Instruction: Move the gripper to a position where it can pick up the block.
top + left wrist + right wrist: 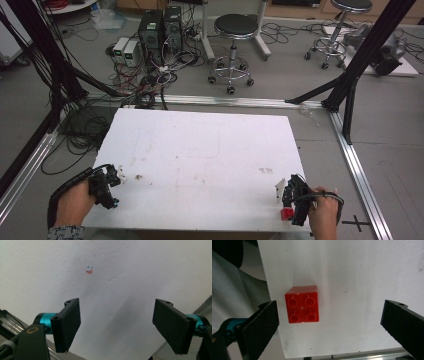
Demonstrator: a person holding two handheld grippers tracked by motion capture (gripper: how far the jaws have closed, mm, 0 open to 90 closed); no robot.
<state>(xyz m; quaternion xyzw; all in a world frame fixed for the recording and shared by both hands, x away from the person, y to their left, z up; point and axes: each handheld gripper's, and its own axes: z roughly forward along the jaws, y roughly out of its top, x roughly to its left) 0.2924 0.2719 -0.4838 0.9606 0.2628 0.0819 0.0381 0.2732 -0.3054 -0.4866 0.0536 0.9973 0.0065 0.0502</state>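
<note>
- A red four-stud brick (302, 304) sits studs-up on a white table (200, 150), near its front right corner, just in from the edge
- The brick is square, with no long axis
- The right gripper (329, 325), held in a hand (322, 212), has its jaws spread wide, the brick between them nearer one jaw, untouched
- The left gripper (116, 327) is spread wide over bare table at the front left corner

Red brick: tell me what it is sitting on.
The red brick rests studs-up on the white board, near its corner, between the right gripper's open jaws. The board directly beneath it is covered.
</note>
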